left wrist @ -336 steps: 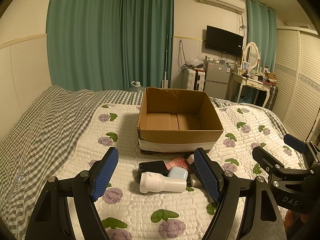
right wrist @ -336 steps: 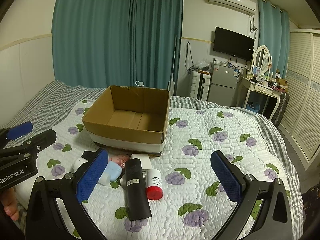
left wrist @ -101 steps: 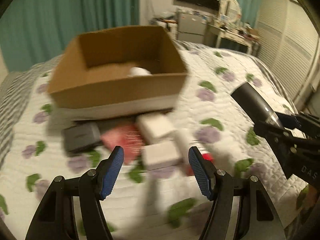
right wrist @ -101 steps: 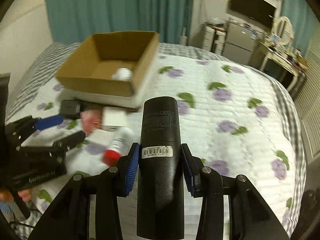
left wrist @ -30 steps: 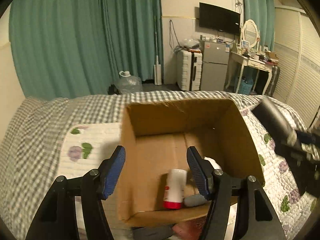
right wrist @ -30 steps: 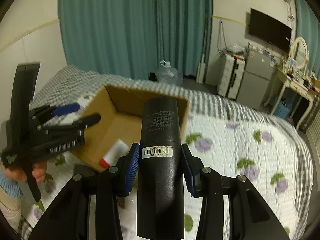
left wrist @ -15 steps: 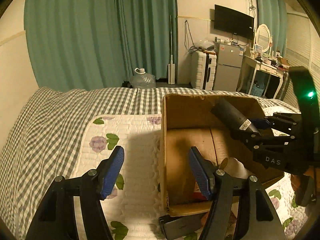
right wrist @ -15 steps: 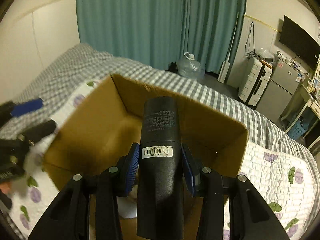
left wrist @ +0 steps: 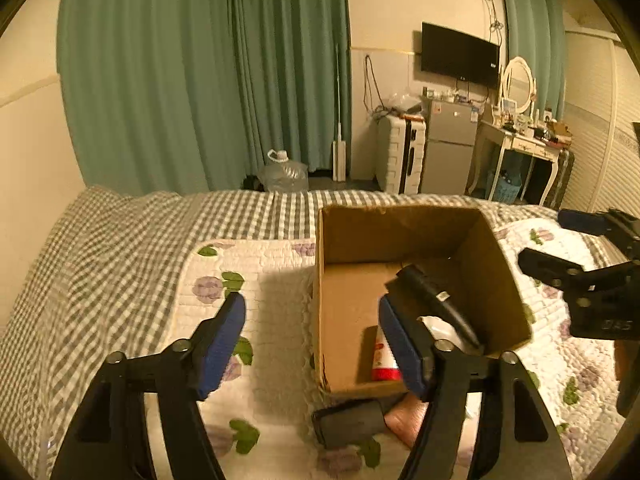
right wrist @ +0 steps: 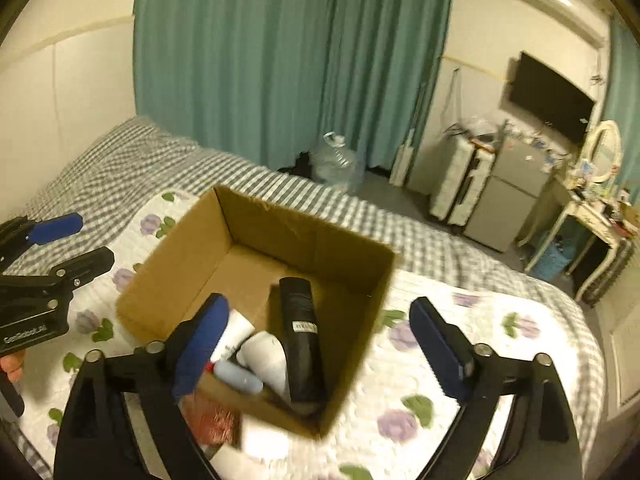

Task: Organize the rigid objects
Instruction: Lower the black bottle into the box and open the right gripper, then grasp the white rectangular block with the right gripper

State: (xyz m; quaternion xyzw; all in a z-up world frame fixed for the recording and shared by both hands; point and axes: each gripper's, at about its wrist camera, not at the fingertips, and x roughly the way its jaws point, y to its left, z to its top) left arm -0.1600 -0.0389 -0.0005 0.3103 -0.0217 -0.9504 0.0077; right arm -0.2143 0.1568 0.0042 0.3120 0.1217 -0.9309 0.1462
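The left gripper (left wrist: 312, 336) hovered with its jaws spread and nothing between them, at about nine o'clock from the cardboard box (right wrist: 180, 276). Inside the box, going from left to right, lay a white tube with a red cap (right wrist: 232, 336), a pale blue item (right wrist: 240, 378), a white bottle (right wrist: 266, 356) and the black cylinder (right wrist: 302, 340), which leaned against the wall at three o'clock. This cylinder looked stiff and smooth, probably rather heavy and slippery, so I would take it across the middle, near its label. The right gripper (right wrist: 320, 348) was released, wide open above the box. At six o'clock, outside the box, a dark flat case (left wrist: 352, 420) and a red packet (right wrist: 212, 420) waited; the case seemed rigid, best held across its narrow sides.
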